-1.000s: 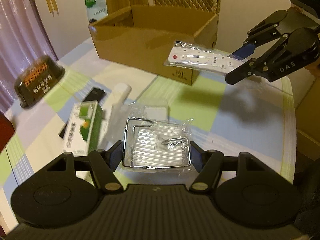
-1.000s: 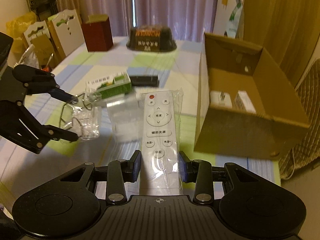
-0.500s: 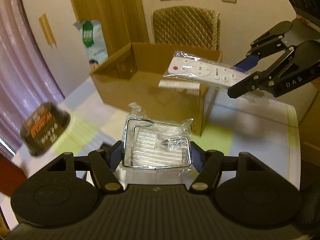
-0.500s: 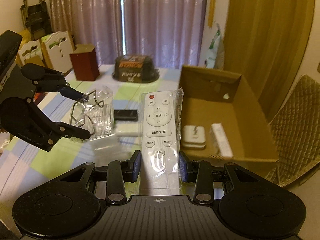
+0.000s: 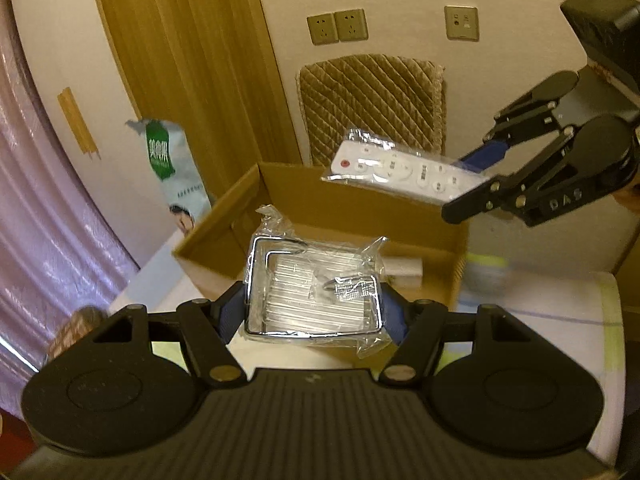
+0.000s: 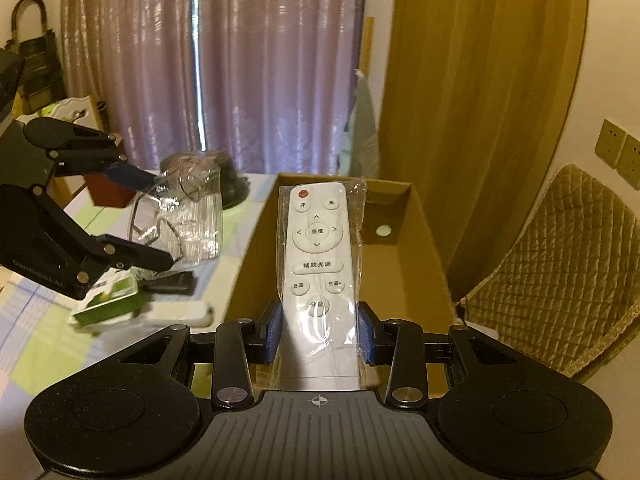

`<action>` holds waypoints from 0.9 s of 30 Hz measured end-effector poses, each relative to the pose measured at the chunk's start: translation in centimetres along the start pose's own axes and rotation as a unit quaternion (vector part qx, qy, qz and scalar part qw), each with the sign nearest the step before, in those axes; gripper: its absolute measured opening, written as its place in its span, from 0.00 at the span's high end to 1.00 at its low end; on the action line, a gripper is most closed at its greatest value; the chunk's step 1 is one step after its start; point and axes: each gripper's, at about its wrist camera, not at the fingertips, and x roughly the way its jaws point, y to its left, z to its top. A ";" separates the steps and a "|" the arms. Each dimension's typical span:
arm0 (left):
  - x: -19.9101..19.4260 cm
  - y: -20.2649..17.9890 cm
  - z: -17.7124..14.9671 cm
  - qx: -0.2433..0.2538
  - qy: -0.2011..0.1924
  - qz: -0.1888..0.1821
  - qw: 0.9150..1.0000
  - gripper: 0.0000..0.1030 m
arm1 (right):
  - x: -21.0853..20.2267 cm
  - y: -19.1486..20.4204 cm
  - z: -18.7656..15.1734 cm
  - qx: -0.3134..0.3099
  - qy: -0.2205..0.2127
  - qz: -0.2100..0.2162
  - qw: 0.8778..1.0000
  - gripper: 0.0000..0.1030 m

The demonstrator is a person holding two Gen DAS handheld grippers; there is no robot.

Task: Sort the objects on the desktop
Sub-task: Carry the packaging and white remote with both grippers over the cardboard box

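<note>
My left gripper (image 5: 314, 314) is shut on a chrome wire rack in a clear plastic bag (image 5: 312, 292), held in the air at the near wall of the open cardboard box (image 5: 216, 236). My right gripper (image 6: 320, 330) is shut on a white remote in a clear bag (image 6: 318, 256), held over the cardboard box (image 6: 416, 264). From the left wrist view the remote (image 5: 400, 172) hangs above the box's far right side, in the right gripper (image 5: 476, 172). In the right wrist view the left gripper (image 6: 156, 220) and its bagged rack (image 6: 188, 220) hover left of the box.
A white item (image 5: 400, 268) lies inside the box. On the checked tablecloth (image 6: 36, 340) lie a green and white carton (image 6: 108, 304), a black item (image 6: 172, 282) and a white item (image 6: 180, 314). A quilted chair (image 6: 560, 272) stands beyond the box, and a red-brown box (image 6: 106, 194) at the far end.
Both grippers have risen and moved toward the cardboard box with their loads. The remote now hangs over the box opening and the bagged rack has come up to the box's near wall.
</note>
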 end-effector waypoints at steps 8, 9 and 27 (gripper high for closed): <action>4.8 1.2 3.0 0.010 0.016 0.001 1.000 0.37 | 3.7 -2.7 0.7 0.006 0.010 0.006 1.000 0.64; 5.5 1.3 3.3 0.011 0.018 0.000 1.000 0.37 | 4.2 -2.9 0.8 0.008 0.012 0.007 1.000 0.64; 15.9 2.4 4.0 0.051 0.077 -0.022 0.996 0.37 | 9.4 -5.8 0.3 0.039 0.056 0.014 0.998 0.64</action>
